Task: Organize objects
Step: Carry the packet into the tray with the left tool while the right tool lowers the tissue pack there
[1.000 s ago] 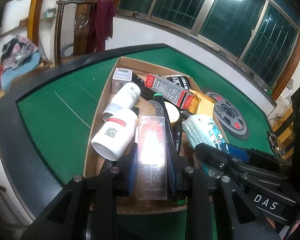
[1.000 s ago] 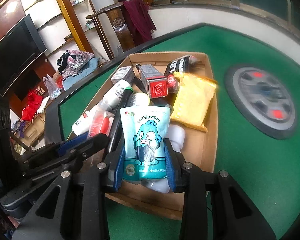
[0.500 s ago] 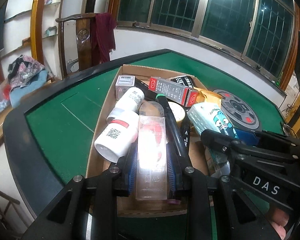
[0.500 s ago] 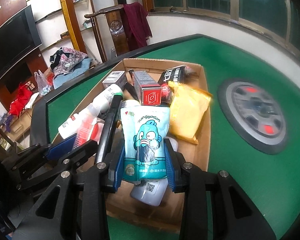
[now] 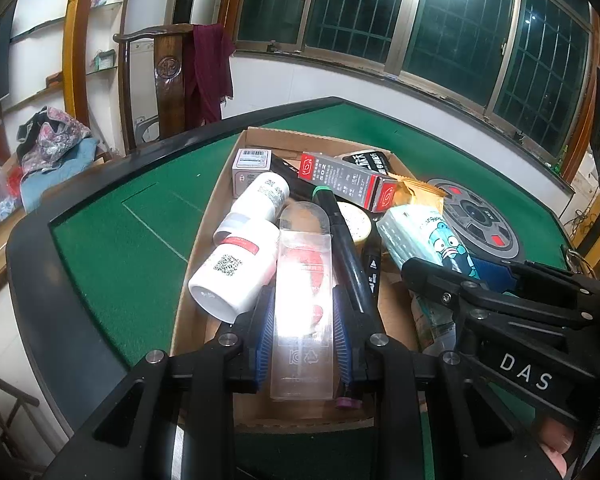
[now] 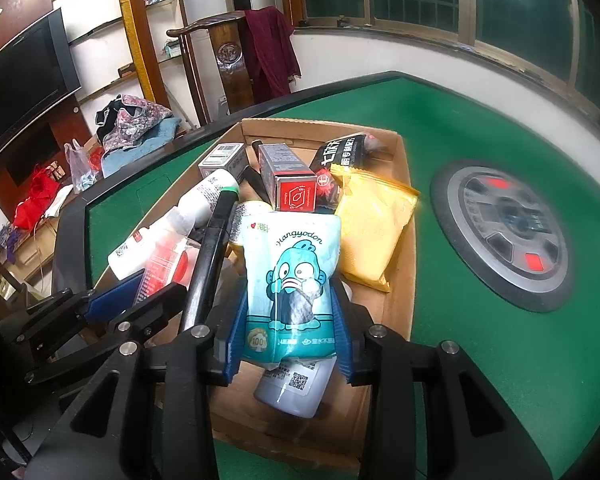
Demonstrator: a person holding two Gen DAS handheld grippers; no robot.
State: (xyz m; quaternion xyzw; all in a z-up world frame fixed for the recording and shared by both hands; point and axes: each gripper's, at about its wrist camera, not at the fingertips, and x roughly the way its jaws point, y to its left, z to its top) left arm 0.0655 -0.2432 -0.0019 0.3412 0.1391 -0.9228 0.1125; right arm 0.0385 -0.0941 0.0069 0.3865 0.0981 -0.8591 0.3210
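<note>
A cardboard box [image 5: 198, 240] full of items sits on the green table. My left gripper [image 5: 303, 322] is shut on a clear plastic blister pack with red contents [image 5: 303, 300], held above the box's near end. My right gripper [image 6: 289, 322] is shut on a light blue cartoon-fish pouch [image 6: 290, 280], held above the box [image 6: 404, 280]; the pouch also shows in the left wrist view [image 5: 424, 236]. In the box lie two white bottles [image 5: 236, 268], a black marker [image 5: 346, 252], a red and grey carton [image 5: 348, 180], a yellow packet [image 6: 372, 224] and a black packet [image 6: 340, 152].
A round grey and black dial [image 6: 508, 236] is set in the green felt [image 5: 132, 224] right of the box. The table has a black raised rim [image 5: 32, 248]. A wooden chair with a dark red cloth [image 5: 208, 68] stands behind, with clothes and shelves at the left.
Both grippers have risen and pulled back a little over the box, each holding its item. A pale bottle now shows under the blue pouch.
</note>
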